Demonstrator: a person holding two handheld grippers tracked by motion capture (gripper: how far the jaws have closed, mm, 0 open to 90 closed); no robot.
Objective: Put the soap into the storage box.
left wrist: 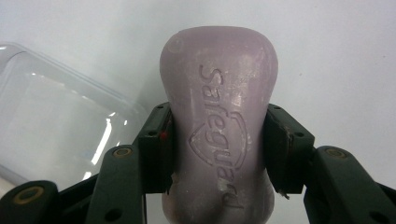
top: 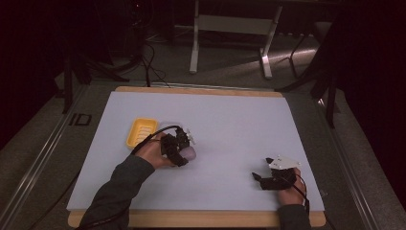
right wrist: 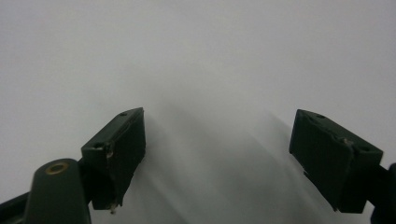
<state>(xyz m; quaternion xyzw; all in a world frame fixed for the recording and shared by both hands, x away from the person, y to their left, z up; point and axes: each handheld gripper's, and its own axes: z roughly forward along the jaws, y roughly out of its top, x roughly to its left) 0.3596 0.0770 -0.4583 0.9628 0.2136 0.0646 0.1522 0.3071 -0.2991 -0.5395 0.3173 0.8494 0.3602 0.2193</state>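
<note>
While the left gripper (left wrist: 217,149) clamps the purple soap bar (left wrist: 218,126) between its jaws, just right of the yellow tray (top: 141,132), its lower end is cut off; farther right, the right gripper (right wrist: 217,158) rests spread apart.

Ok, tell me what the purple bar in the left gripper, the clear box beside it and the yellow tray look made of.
Purple bar: looks like solid soap, matte and waxy, with an embossed brand and white scuffs. Clear box: likely glossy transparent plastic, given its bright glints. Yellow tray: probably moulded plastic; ridged, but too small to be sure.
</note>
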